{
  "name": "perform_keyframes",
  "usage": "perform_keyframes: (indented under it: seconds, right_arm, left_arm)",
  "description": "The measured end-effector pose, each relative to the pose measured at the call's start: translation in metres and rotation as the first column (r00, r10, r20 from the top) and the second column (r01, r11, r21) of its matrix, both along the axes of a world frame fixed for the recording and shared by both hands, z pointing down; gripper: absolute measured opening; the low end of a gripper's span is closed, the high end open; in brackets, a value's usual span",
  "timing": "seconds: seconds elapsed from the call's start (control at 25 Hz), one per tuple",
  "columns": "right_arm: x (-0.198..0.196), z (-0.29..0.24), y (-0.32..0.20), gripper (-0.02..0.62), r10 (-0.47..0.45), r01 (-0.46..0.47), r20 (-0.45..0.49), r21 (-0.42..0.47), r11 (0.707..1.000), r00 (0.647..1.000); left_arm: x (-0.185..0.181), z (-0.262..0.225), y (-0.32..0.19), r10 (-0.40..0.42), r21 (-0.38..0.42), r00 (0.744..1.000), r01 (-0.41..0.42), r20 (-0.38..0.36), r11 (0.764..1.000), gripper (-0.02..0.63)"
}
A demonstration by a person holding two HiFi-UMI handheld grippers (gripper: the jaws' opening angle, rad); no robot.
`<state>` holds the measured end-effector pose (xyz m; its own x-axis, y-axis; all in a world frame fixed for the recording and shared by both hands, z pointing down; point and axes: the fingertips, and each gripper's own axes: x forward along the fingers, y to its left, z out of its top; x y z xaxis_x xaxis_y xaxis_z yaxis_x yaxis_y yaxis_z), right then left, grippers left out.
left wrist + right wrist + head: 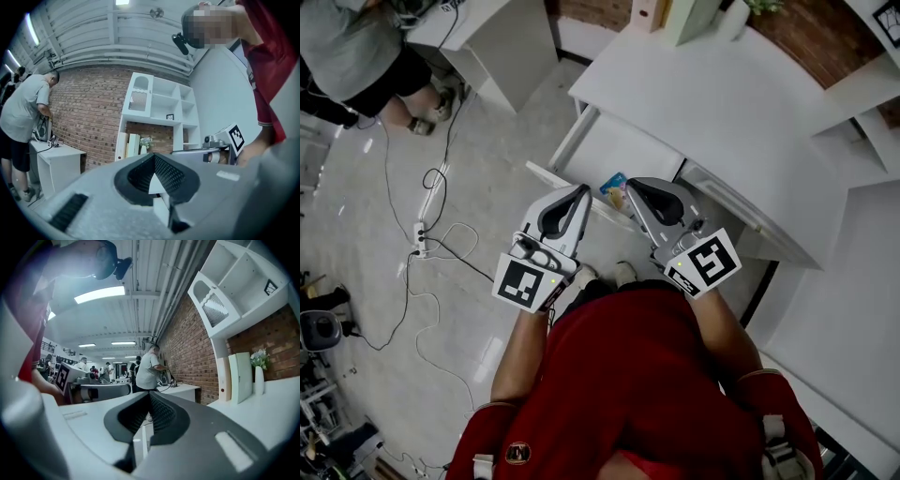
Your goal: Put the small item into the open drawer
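One small item [613, 187] lies in open drawer [619, 150].

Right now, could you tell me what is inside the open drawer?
Near the front edge of the open white drawer lies a small blue and yellow item. The left claw and right claw cover part of that edge, hiding anything beneath.

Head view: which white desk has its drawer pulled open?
The large white desk at right: its drawer holds a small blue-and-yellow item. The smaller desk at top left shows none open.
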<state>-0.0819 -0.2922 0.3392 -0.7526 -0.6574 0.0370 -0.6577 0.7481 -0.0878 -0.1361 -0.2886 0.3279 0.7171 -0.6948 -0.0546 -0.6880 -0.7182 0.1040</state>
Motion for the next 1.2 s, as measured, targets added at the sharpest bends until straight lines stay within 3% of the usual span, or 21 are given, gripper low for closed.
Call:
perform_keyframes:
  seconds: [0.44, 1.2]
  right_arm:
    - [-0.012, -0.029, 0.019, 0.011, -0.008, 0.007, 0.015, 0.063, 0.998, 1.000]
    - [-0.023, -0.032, 0.022, 0.011, -0.028, 0.029, -0.013, 0.065, 0.997, 1.000]
  left_arm:
    - [-0.005, -0.015, 0.011, 0.038, 0.021, 0.999, -0.038, -0.006, 0.999, 0.000]
    - [-0.021, -0.022, 0.015, 0.026, 0.024, 1.000, -0.026, -0.010, 0.999, 0.000]
